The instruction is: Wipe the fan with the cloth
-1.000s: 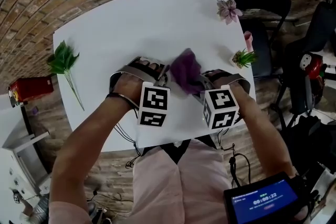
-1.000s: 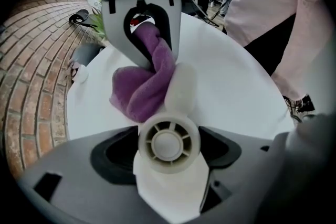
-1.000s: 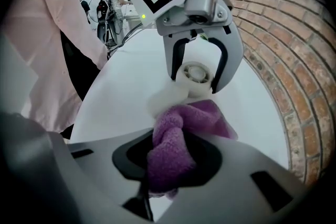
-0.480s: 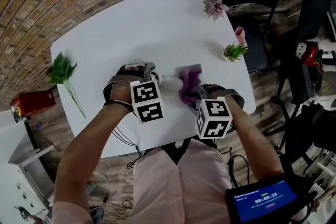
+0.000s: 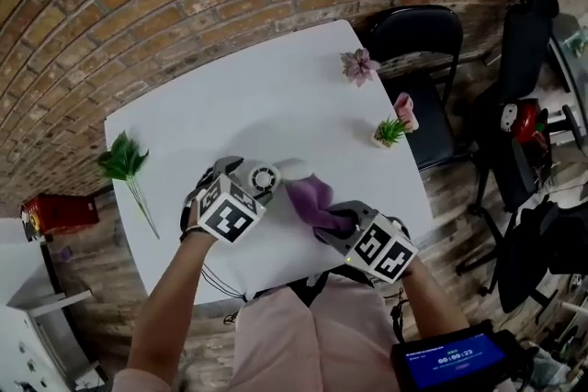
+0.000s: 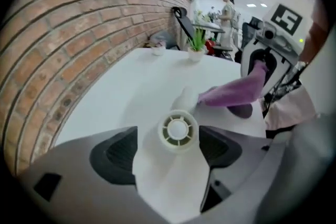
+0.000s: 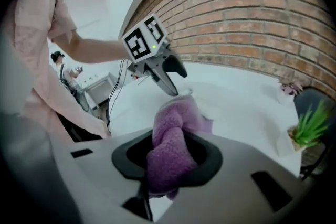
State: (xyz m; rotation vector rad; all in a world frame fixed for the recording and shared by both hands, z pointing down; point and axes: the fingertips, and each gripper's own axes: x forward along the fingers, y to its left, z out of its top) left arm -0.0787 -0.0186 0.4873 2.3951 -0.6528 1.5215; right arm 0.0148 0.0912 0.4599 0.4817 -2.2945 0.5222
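My left tool [image 6: 173, 150] is pressed onto the white fan [image 6: 177, 130], its dark pads on either side of a blade and the round hub just beyond them. I hold the fan above the near part of the tabletop [image 5: 248, 87], left of centre. My right tool [image 7: 167, 160] is pinched tight on the purple cloth [image 7: 169, 144], which bunches up between the jaws. The free end of the cloth reaches leftward and lies against a far blade of the fan. On the tabletop a green leafy sprig [image 5: 122, 162] lies at the left edge. A pink flower [image 5: 357, 64] and a small potted plant [image 5: 390, 132] stand at the right edge, near a black chair [image 5: 415, 37].
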